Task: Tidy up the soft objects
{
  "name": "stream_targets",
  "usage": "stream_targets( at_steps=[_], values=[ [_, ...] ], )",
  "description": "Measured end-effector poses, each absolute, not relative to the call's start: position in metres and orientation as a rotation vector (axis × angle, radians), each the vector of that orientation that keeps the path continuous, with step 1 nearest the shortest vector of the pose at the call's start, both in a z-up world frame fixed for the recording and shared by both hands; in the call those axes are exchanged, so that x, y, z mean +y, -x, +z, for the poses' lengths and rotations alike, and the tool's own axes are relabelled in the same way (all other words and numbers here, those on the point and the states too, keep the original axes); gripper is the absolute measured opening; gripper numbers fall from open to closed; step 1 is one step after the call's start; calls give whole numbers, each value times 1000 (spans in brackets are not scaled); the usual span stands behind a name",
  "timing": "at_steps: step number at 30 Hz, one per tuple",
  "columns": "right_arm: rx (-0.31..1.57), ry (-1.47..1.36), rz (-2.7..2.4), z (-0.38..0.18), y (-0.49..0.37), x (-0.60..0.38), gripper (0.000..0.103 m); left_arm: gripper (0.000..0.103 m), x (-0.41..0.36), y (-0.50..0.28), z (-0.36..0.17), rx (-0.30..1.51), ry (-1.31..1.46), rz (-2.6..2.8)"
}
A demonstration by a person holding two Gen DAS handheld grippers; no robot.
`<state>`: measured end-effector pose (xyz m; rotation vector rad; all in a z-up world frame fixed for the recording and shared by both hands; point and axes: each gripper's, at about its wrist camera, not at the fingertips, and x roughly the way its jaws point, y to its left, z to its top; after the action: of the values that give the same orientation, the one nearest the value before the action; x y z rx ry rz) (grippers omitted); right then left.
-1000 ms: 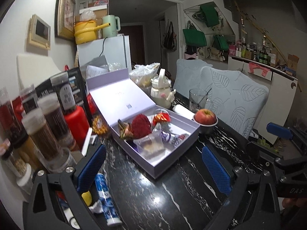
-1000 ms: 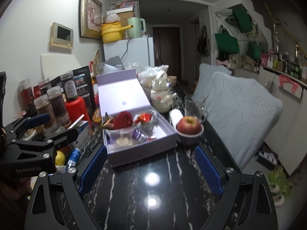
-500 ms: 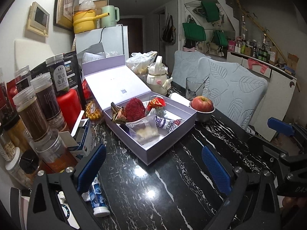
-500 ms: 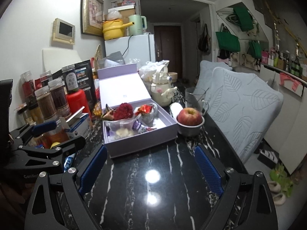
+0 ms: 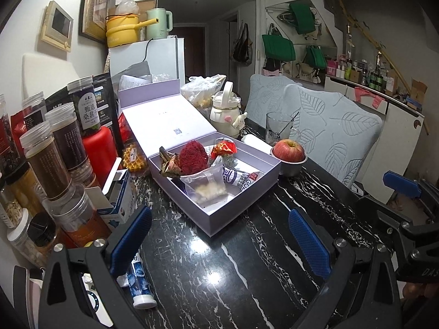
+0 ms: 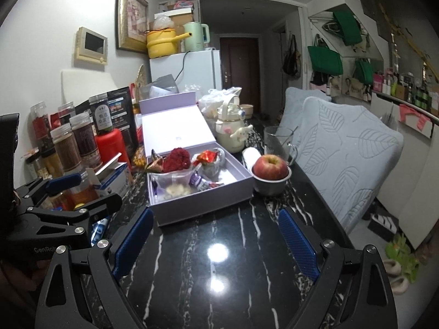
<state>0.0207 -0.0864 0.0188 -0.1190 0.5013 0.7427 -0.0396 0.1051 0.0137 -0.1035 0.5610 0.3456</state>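
Note:
An open lilac gift box [image 5: 241,203] [image 6: 208,205] lies on the black marble table, its lid tipped back. Inside are a red fuzzy ball [image 5: 193,156] [image 6: 177,159], a clear bag of pale bits [image 5: 210,186] [image 6: 175,187], a blue-and-white snack pouch [image 5: 238,176], a red-wrapped sweet [image 5: 225,148] [image 6: 207,156] and a brown foil pack [image 5: 168,164]. My left gripper [image 5: 219,235] hovers open above the table just short of the box, nothing between its blue pads. My right gripper [image 6: 215,235] is open too, empty, in front of the box.
Jars [image 5: 46,161], a red bottle [image 5: 100,150] and an opened carton [image 5: 120,192] crowd the left side. A blue tube [image 5: 140,282] lies by my left finger. An apple in a metal bowl [image 5: 289,153] [image 6: 270,168], a glass [image 6: 277,139] and a cream kettle [image 6: 230,128] stand beside the box. Cushioned chairs line the right edge.
Both grippers have drawn back and risen from the box, so it sits farther off. Both stay open and empty. Nothing in the box has moved.

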Motion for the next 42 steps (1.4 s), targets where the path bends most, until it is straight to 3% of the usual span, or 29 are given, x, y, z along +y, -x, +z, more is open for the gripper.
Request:
stream_targets(
  at_steps=[42],
  values=[
    [506, 117, 711, 15, -13, -102, 94, 102, 94, 38, 9, 613, 101, 308]
  ],
)
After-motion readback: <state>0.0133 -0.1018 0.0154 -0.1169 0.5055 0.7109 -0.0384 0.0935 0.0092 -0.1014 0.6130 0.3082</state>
